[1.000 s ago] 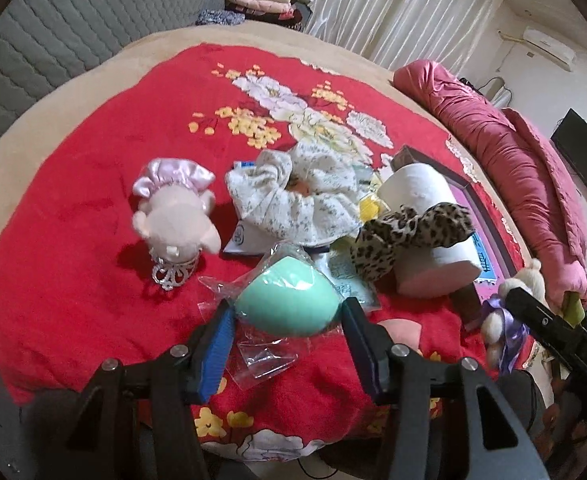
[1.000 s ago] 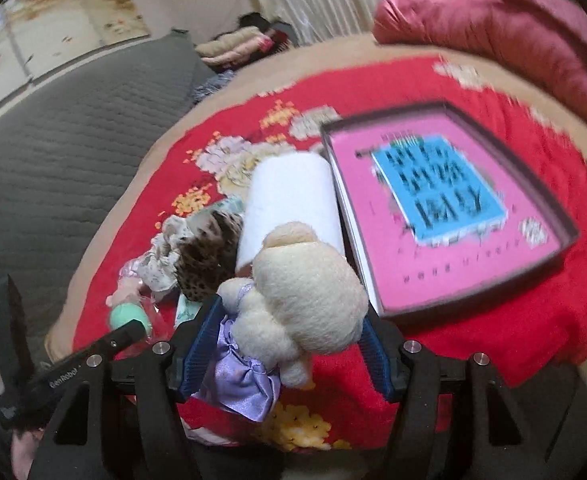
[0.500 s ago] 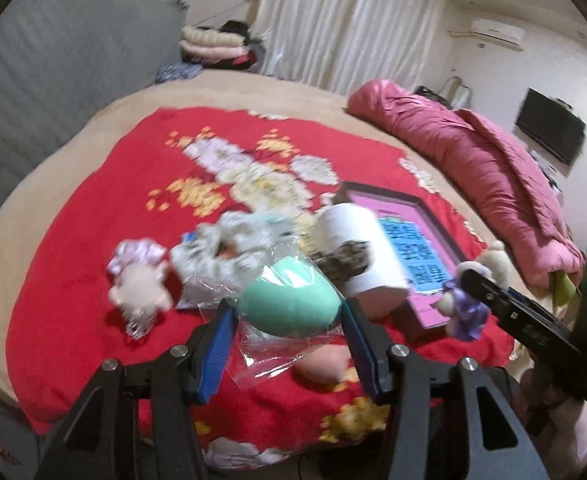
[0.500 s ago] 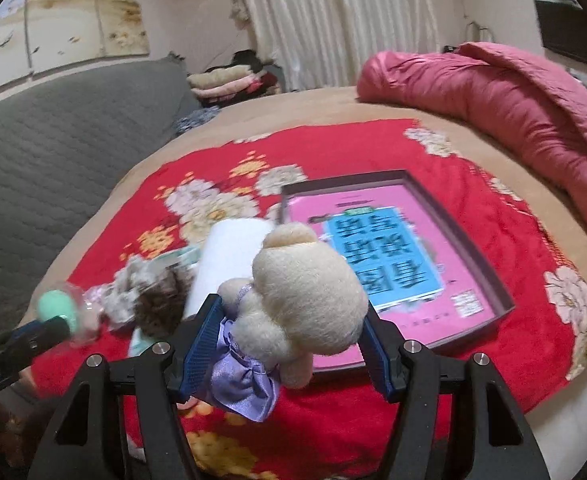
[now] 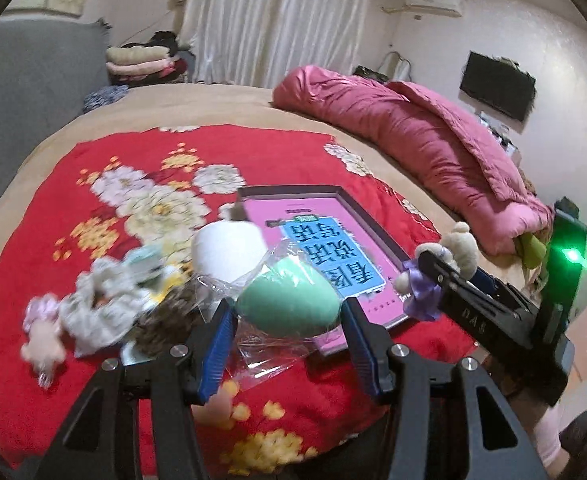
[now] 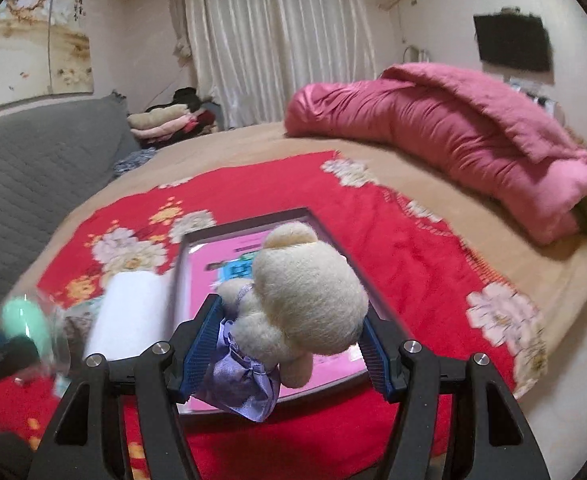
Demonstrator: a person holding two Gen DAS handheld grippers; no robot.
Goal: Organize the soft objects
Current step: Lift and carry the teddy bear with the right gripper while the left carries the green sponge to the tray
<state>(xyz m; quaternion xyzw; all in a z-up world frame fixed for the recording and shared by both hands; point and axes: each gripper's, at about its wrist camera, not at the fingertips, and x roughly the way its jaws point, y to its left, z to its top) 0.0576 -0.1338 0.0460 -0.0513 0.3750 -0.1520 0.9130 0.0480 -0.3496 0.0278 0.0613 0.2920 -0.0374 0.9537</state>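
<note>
Between the left gripper's (image 5: 287, 332) blue pads sits a green sponge (image 5: 289, 300) in loose clear wrap (image 5: 265, 356), pinched and held up above the red blanket (image 5: 33, 240). To its right, the right gripper (image 6: 289, 344) is clamped on a cream bear (image 6: 305, 296) with a purple skirt. Beyond both lies the pink tray (image 5: 373, 236), with a white roll (image 5: 229, 248) and other soft toys in a heap left of it. The wrap is slick (my guess), so the sponge could slide out over the tray; crowding both loads in together may knock the roll.
</note>
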